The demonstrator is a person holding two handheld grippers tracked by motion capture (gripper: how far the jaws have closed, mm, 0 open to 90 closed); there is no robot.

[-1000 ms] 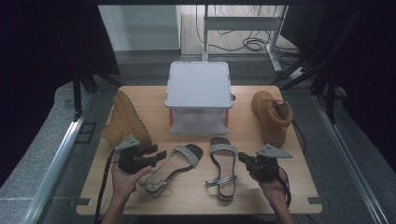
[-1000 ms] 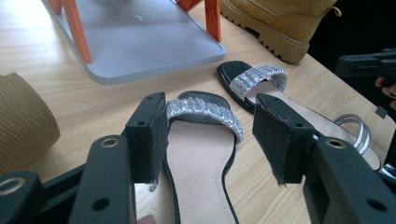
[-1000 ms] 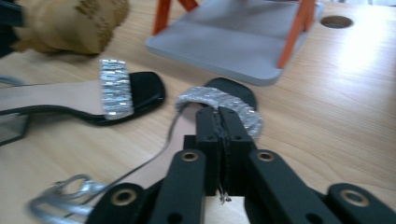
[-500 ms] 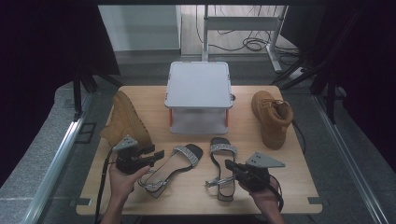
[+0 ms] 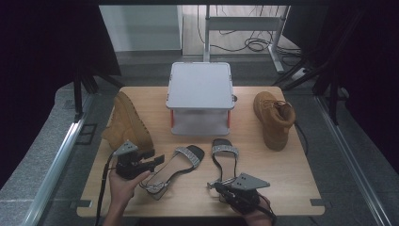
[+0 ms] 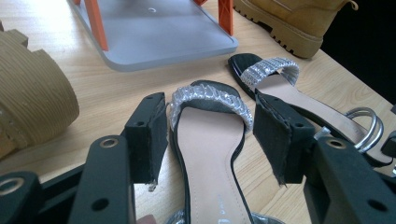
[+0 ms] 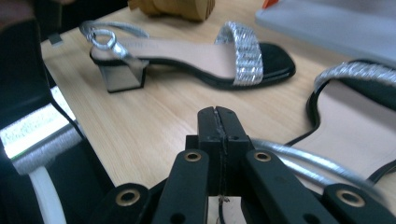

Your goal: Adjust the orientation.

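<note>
Two black sandals with glittery toe straps lie on the wooden table. My left gripper hovers low over the left sandal. Its jaws are open, and in the left gripper view that sandal runs between them with its toe strap just past the pads. My right gripper sits at the heel end of the right sandal, jaws shut together. The sandal's silver ankle strap passes just behind the right finger; whether they touch I cannot tell.
A grey two-tier stand with orange posts stands at the back centre. One tan boot lies on its side at the left, with its sole facing the left gripper. Another tan boot stands at the right.
My right gripper has moved left and toward the near edge, from the right side of the table to the right sandal's heel. The left gripper has stayed put.
</note>
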